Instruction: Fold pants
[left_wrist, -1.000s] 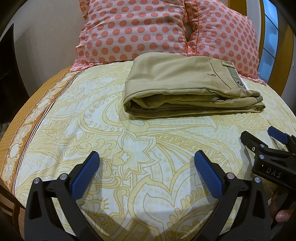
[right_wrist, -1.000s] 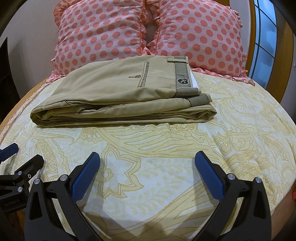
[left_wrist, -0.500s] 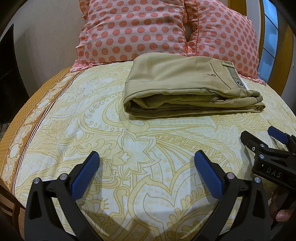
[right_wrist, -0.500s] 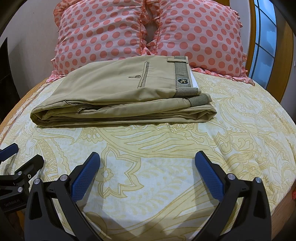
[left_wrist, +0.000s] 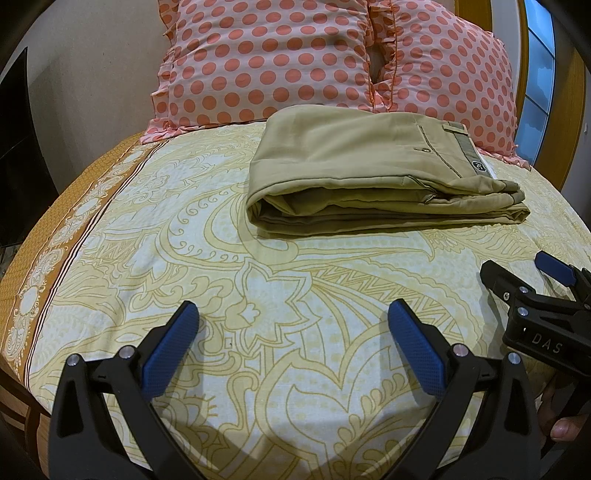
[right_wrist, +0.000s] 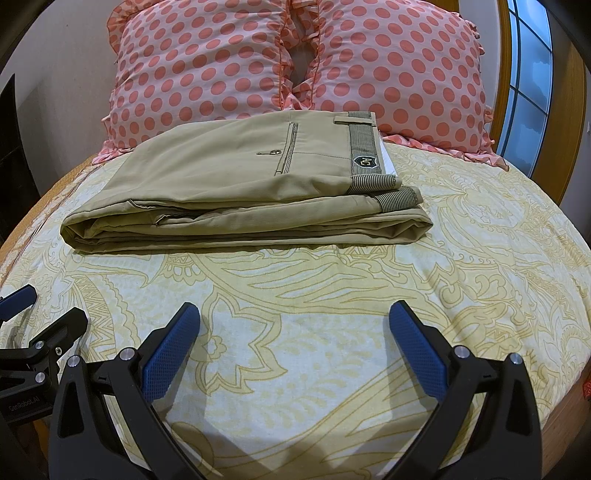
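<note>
Bed (right_wrist: 332, 295) with yellow patterned sheet, two polka-dot pillows (right_wrist: 295, 66) at head. Khaki pants (right_wrist: 243, 192) folded, lying before pillows, position unchanged. Left gripper (left_wrist: 291, 343) and right gripper (right_wrist: 293, 343) both spread wide, empty, unmoved.

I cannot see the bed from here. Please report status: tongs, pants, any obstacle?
Left tongs open, empty, above bedsheet. Right tongs open, empty. Pants folded, lying flat before pillows. Nothing in the way.
</note>
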